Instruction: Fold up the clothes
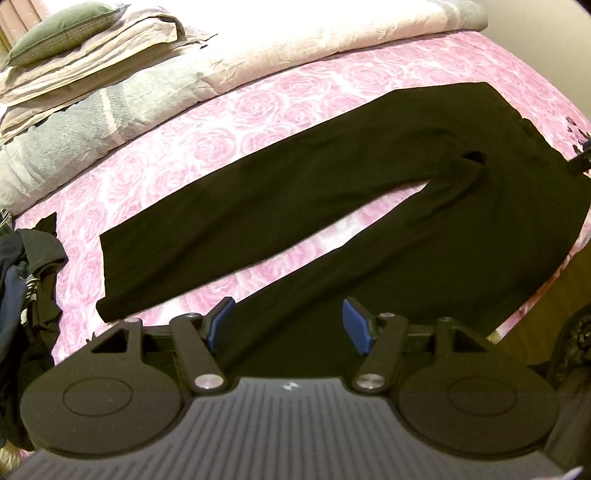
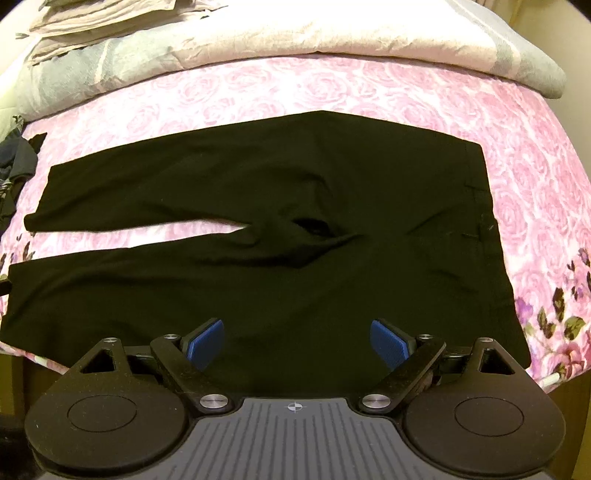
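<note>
A pair of black trousers (image 1: 332,192) lies spread flat on the pink rose-patterned bed sheet (image 1: 258,107), legs apart and pointing left, waistband at the right. In the right wrist view the trousers (image 2: 295,192) fill the middle, waistband at the right side. My left gripper (image 1: 288,321) is open and empty, hovering over the near trouser leg by the bed's front edge. My right gripper (image 2: 297,343) is open and empty, over the near edge of the trousers by the hip. A small part of the right gripper (image 1: 581,162) shows at the right edge of the left wrist view.
A heap of dark clothes (image 1: 26,280) lies at the left of the bed. A folded beige and grey quilt (image 2: 295,33) runs along the back, with a pillow (image 1: 59,31) on folded bedding at the back left. The bed's front edge and wooden floor (image 1: 546,295) show at right.
</note>
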